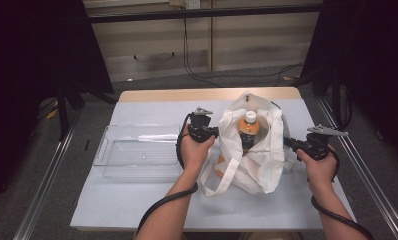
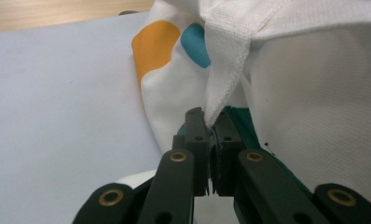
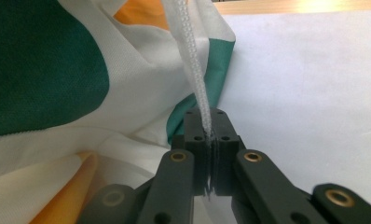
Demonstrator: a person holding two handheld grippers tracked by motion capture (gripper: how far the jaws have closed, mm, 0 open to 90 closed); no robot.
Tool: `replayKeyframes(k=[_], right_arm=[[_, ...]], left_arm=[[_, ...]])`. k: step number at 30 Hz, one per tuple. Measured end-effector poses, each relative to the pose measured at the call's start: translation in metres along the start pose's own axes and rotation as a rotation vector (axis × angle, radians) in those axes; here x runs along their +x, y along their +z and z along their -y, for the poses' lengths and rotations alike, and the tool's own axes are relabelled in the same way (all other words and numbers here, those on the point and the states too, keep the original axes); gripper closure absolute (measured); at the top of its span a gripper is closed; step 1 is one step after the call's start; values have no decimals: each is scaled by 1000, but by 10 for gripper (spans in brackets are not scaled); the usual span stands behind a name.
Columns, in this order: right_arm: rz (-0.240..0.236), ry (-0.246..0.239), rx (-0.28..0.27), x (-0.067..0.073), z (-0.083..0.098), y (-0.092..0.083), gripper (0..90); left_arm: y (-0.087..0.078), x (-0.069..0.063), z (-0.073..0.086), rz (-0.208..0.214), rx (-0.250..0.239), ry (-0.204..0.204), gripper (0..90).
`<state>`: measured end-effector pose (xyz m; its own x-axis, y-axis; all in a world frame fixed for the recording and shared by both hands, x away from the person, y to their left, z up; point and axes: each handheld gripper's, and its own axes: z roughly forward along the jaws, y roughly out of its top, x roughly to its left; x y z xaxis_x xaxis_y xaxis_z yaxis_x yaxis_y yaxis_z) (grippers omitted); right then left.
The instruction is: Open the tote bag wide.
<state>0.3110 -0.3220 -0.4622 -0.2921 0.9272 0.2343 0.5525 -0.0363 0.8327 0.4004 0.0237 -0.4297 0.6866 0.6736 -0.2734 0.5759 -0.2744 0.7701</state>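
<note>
A white cloth bag [image 1: 252, 155] with orange, teal and green patches stands on the table, its mouth pulled apart. Inside it is an orange bottle [image 1: 248, 127] with a white cap. My left gripper [image 1: 215, 132] is at the bag's left rim, shut on the rim fabric; up close the white hem [image 2: 221, 88] runs down between the closed jaws of my left gripper [image 2: 212, 122]. My right gripper [image 1: 286, 141] is at the bag's right rim, shut on that edge. In the right gripper view, a thin white seam [image 3: 195, 70] is pinched in my right gripper [image 3: 207, 122].
A clear plastic tray [image 1: 137, 150] lies on the table to the left of the bag. The pale table top [image 1: 137, 200] has a wooden strip along its far edge. Dark frames and cables stand beyond the table.
</note>
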Motion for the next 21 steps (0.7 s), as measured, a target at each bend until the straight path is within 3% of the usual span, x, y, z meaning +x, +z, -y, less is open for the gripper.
replayKeyframes(k=[4,11,21], right_arm=[[-1,-2,7,0,1,1,883],[-8,10,2,-1,3,1,882],[-9,16,-8,0,2,0,839]], left_arm=[[2,0,3,-3,16,13,875],[8,1,12,-6,22,-17,875],[11,1,15,-15,30,-16,875]])
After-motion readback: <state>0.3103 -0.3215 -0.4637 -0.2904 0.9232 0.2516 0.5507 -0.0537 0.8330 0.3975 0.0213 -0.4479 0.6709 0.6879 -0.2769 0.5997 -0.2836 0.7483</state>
